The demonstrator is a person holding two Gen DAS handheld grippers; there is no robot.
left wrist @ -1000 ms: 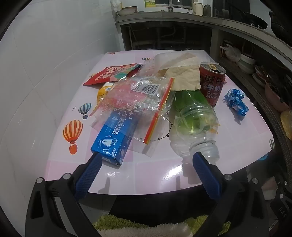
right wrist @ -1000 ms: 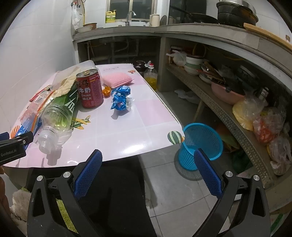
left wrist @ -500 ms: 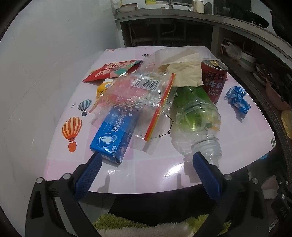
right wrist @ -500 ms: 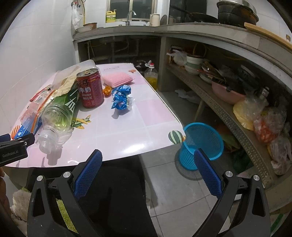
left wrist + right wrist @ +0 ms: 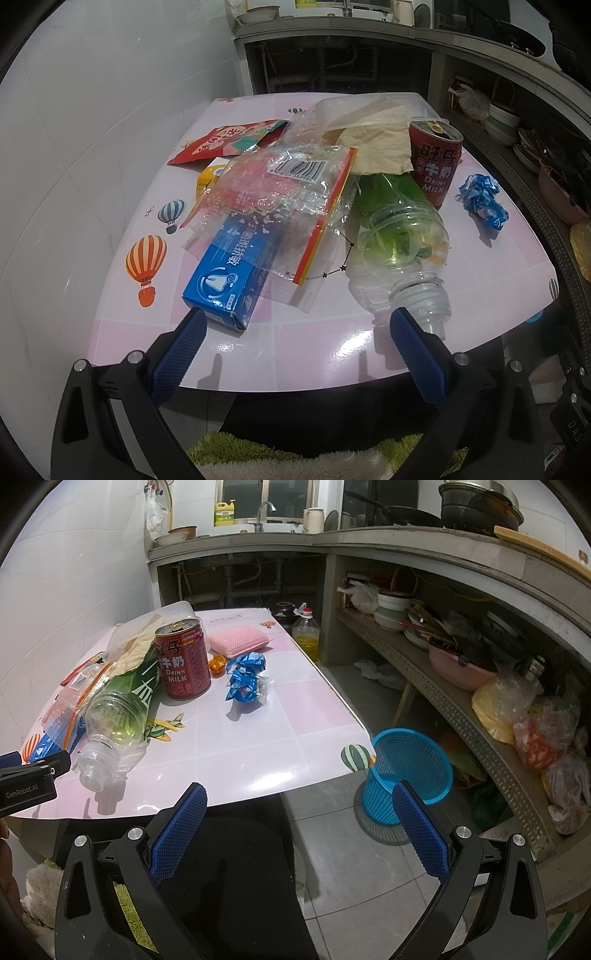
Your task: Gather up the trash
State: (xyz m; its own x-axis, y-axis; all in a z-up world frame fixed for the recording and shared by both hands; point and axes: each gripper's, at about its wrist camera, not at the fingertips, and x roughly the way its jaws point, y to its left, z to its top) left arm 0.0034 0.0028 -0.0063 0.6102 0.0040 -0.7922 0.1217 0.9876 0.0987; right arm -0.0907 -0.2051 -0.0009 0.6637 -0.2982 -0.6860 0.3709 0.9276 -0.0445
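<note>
Trash covers the left and middle of the pink table (image 5: 332, 354): a blue toothpaste box (image 5: 225, 273) at the near edge, partly under a clear crinkled plastic bag (image 5: 280, 192); an empty plastic bottle (image 5: 399, 236) on its side, open neck toward the near edge; an opened red milk-drink can (image 5: 436, 162) upright behind it; a crumpled blue wrapper (image 5: 245, 679) lying apart to the right. A red snack packet (image 5: 225, 142) and a beige paper (image 5: 373, 147) lie further back, overlapped in the pile.

Left gripper (image 5: 295, 343): jaws spread wide, empty, hovering at the near table edge. One finger is by the box corner, the other by the bottle neck; contact cannot be told. Aim between the two suggests no item is chosen yet.

Right gripper (image 5: 299, 819): jaws also spread, empty, held off the table corner over the floor. Blue mesh basket (image 5: 410, 771) stands on the floor just beside that corner, mouth tilted toward the table; likely the bin.

Judgement: nothing collected yet. Box or bottle is nearest for the left; the bag draped over the box may drag along.
</note>
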